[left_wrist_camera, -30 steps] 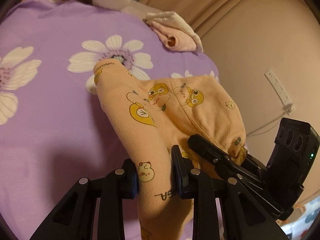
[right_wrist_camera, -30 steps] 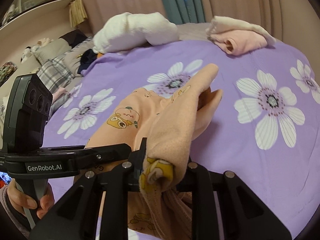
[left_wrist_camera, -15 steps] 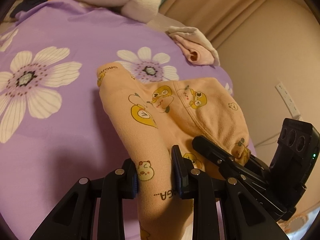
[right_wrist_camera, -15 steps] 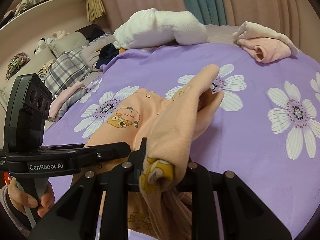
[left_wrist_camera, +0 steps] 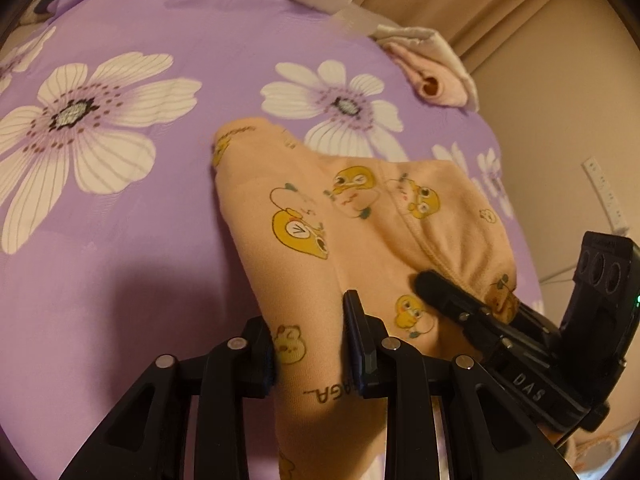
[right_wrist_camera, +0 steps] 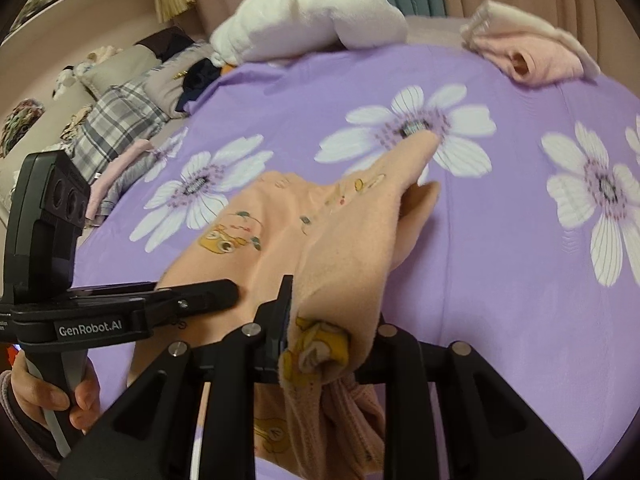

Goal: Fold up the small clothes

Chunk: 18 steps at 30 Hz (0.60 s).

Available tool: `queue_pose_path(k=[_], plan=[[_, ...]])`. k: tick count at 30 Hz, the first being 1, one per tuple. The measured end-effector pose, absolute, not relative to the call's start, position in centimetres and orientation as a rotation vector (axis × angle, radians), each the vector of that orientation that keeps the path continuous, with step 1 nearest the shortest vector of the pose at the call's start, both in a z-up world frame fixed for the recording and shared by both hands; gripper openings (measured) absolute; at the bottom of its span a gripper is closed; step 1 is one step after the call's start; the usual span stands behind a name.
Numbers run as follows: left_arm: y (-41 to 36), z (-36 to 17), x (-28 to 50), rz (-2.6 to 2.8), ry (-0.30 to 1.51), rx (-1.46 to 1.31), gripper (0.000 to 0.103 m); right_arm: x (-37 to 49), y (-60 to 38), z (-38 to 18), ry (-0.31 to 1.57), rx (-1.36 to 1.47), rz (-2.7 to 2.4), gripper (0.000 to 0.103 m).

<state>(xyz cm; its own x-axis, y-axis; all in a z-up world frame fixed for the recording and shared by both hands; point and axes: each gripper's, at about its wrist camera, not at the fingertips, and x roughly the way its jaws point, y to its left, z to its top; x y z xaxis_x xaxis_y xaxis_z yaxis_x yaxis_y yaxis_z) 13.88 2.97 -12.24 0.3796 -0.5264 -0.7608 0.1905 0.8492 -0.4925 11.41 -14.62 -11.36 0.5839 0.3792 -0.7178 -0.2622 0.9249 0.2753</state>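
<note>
Ahead, purple bedspread [right_wrist_camera: 500,240] lies bare beyond peach garment [left_wrist_camera: 320,208], long axis running away from grippers. Left gripper [left_wrist_camera: 310,344] pinches it; right gripper [right_wrist_camera: 332,344] opening, cloth bunched between.

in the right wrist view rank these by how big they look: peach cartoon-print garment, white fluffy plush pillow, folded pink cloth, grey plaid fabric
1. Peach cartoon-print garment, though it is nearest the camera, which inflates it.
2. White fluffy plush pillow.
3. Folded pink cloth and grey plaid fabric look alike; no ranking between them.
</note>
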Motion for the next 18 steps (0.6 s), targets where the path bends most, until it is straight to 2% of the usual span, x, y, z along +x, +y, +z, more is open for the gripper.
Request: queue_pose_path(k=[3,5,6,7,9,15,17,18], plan=[[3.4,-12.9,13.8,-0.439,1.117,-0.329,0.030,11.4,-15.5,-12.3,0.911,0.180,0.354,0.033],[4.0,-13.1,13.5,-0.392,1.125,-0.304,0.044,11.2,-16.3,-12.7,0.924,0.205,0.340,0.038],[4.3,-13.0,13.4,-0.370,1.122,-0.288,0.047,11.1,-16.7,-12.9,0.926,0.217,0.327,0.042],[4.8,-12.7,13.1,-0.340,1.113,-0.268,0.055,11.0,-17.2,-12.9,0.926,0.227,0.310,0.049],[5.6,-12.1,12.8,-0.308,1.095,-0.252,0.058,10.7,-18.6,-12.7,0.914,0.260,0.269,0.060],[6.2,-9.8,12.2,-0.317,1.012,-0.233,0.058,9.7,-20.6,-10.3,0.798,0.276,0.213,0.059],[5.2,-9.3,12.1,-0.352,0.986,-0.213,0.056,9.7,-20.0,-9.6,0.772,0.264,0.254,0.047],[4.6,-9.1,12.1,-0.371,0.978,-0.199,0.054,9.6,-19.3,-9.3,0.764,0.243,0.284,0.035]])
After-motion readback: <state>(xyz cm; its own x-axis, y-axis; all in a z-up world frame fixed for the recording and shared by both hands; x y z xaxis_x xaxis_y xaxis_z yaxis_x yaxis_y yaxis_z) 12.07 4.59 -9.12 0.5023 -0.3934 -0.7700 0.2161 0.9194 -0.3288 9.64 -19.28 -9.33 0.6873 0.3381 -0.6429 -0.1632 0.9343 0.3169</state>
